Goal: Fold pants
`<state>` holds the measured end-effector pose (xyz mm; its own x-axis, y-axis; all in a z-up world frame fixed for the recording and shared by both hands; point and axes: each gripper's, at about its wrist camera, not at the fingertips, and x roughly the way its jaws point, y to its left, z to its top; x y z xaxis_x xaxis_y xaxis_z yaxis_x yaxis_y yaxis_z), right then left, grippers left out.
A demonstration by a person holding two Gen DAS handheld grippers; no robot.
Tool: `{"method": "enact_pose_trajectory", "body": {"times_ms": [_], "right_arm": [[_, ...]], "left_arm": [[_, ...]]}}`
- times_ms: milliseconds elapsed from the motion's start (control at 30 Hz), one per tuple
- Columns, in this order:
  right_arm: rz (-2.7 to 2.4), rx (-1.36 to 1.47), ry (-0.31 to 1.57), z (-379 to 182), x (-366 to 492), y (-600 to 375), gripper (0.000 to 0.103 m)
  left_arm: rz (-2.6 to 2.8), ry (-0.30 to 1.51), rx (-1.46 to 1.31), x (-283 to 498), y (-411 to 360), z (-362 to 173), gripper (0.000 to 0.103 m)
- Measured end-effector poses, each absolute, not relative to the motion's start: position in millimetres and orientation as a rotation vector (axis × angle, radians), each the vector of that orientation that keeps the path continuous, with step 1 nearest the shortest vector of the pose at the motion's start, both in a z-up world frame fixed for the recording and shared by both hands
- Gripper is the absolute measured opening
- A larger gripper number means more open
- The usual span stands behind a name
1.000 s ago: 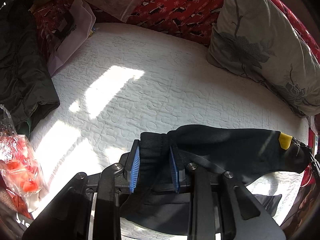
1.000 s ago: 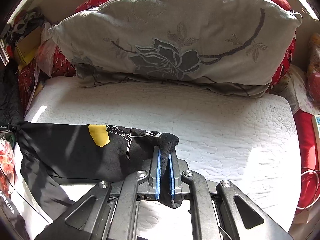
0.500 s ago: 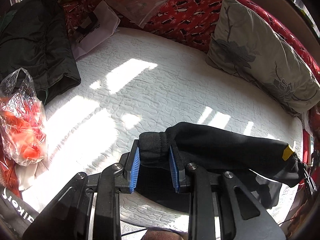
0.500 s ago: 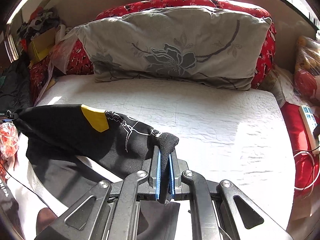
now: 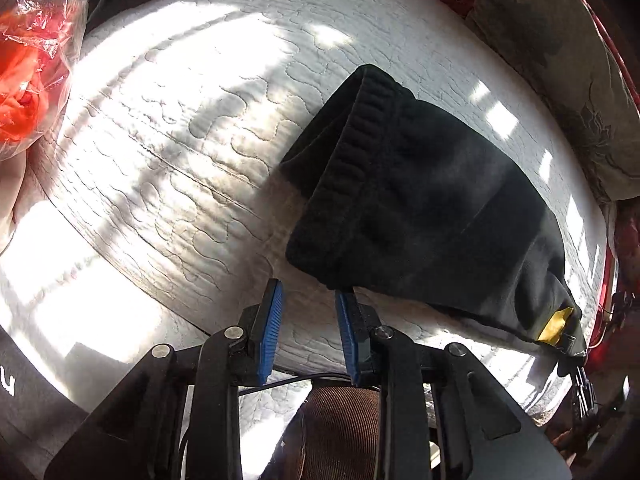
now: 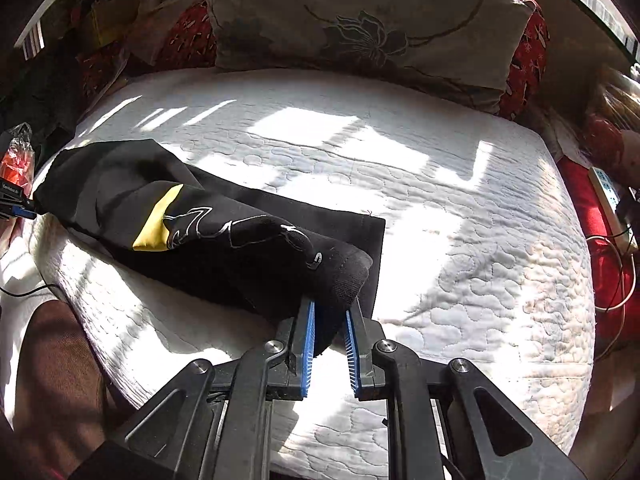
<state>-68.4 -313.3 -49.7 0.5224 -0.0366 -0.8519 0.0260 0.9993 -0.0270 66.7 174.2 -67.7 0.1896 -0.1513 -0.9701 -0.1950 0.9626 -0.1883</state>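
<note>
Where a second ago the black pants (image 5: 420,208) hung between both tools, now lying on the white quilted bed (image 5: 180,140); released by the left tool (image 5: 308,320), pads apart and empty, ribbed cuff just beyond the tips; right tool (image 6: 329,336) opening, knit cuff end still between the blue pads but seemingly no longer pinched. Judged as one fold laid down, next fold or smoothing to follow. Soft, thick fleece-like cloth, matte; yellow patch (image 6: 158,224) and thin white line drawing on one leg; cuffs ribbed and rounded. Bed cover stitched in wavy pattern, bright with sun stripes; grey flowered pillow (image 6: 360,28) behind.
</note>
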Motion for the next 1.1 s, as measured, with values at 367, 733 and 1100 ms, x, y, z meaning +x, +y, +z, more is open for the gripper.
{"method": "enact_pose_trajectory", "body": {"times_ms": [367,733,1100], "right_arm": [[-0.088,0.407,1.023,-20,-112,-367,0.057],[0.045,1.053,1.061,-58,-63,-346,0.061],[-0.1,1.297,1.039,-98,-42,-355,0.046]], "left_arm": [[-0.071,1.33,-0.389,43,163,-43,0.038],[-0.046,1.384,-0.483,76,125,-76,0.042],[-0.035,1.376,-0.585,99,125,-83,0.042]]}}
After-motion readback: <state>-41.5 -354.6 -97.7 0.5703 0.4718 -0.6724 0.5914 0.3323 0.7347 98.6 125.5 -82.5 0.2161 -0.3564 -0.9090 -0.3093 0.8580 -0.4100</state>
